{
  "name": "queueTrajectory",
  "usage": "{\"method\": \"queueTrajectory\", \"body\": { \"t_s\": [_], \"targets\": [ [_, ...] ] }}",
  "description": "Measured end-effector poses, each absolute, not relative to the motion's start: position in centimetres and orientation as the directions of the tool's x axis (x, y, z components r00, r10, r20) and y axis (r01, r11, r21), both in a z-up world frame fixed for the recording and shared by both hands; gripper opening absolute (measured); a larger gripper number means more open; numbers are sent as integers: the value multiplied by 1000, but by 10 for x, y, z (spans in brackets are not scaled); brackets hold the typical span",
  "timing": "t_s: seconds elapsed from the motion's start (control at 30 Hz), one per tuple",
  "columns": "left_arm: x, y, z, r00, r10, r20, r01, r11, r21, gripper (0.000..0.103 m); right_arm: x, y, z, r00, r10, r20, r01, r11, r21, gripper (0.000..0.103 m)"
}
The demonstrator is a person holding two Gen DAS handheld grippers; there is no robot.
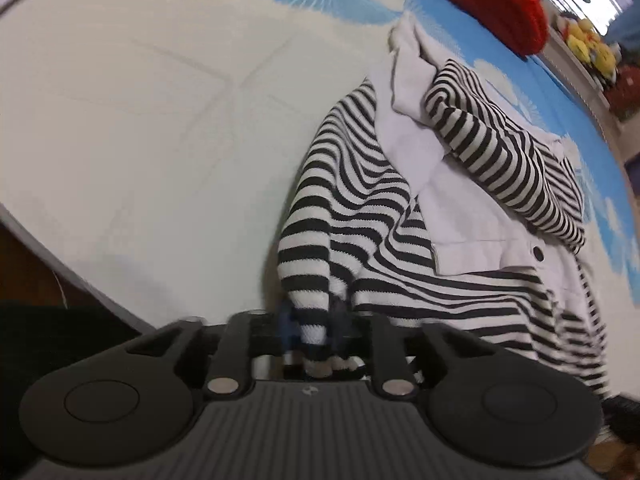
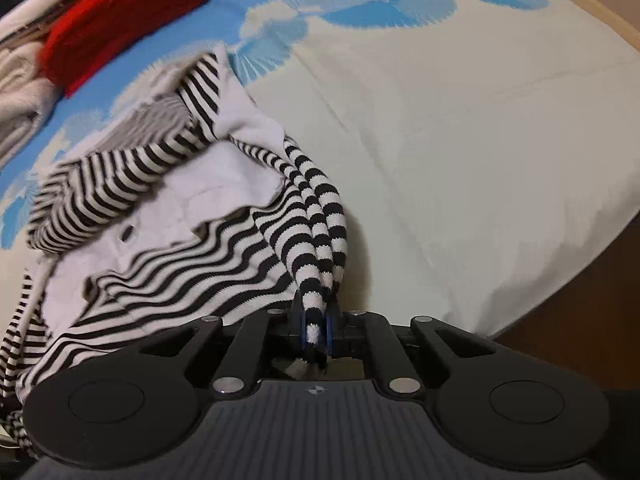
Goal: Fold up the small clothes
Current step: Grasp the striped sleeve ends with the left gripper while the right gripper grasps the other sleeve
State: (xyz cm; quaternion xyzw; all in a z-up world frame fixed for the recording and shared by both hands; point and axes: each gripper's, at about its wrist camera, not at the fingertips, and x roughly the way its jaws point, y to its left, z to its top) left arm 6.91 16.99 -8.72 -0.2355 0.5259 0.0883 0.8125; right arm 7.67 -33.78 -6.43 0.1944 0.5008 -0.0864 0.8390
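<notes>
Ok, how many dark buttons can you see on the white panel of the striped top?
1: a dark button at the white panel's corner, below the folded-over striped hood. Folds could hide others.

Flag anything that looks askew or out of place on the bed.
The striped garment is crumpled, not flat: its stripes ripple and a striped part lies bunched across its white panel. The left gripper and the right gripper each pinch a striped edge. The red knit looks ordinary.

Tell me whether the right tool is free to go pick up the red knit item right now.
Probably not as things stand. The right tool is shut on a bunched part of the striped garment, and the red knit item lies beyond that garment on the bed. It would need to let go first.
</notes>
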Motion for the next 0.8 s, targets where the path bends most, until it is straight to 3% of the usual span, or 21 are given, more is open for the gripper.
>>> {"method": "queueTrajectory", "body": {
  "t_s": [0.07,0.17,0.23,0.3,0.4,0.43,0.47,0.53,0.73,0.8],
  "targets": [
    [70,169,-86,437,-121,-891,-394,865,-311,75,79,-333,-72,453,51,-890,343,912,226,20],
    [73,162,-85,443,-142,-885,-375,868,-327,83,78,-331,-75,451,29,-892,356,911,209,38],
    [77,155,-90,424,-146,-894,-355,881,-313,83,79,-333,-78,442,35,-896,361,908,213,41],
    [80,146,-95,394,-110,-912,-328,910,-252,80,80,-334,-84,421,45,-906,365,906,215,41],
    [82,133,-100,383,-48,-923,-273,948,-163,58,83,-327,-89,410,46,-911,332,923,196,41],
    [82,130,-99,392,-43,-919,-249,957,-151,36,83,-324,-88,415,40,-909,309,933,182,40],
    [83,127,-97,399,-49,-916,-227,962,-150,11,83,-321,-87,421,41,-906,289,941,176,29],
    [81,126,-93,423,-46,-905,-213,966,-149,7,83,-318,-84,443,52,-895,261,948,184,9],
    [79,132,-82,467,-55,-882,-235,954,-184,7,76,-328,-67,523,49,-851,280,933,226,8],
    [80,135,-89,429,-80,-899,-255,945,-206,12,78,-330,-73,498,55,-865,295,928,229,9]
  ]
}}
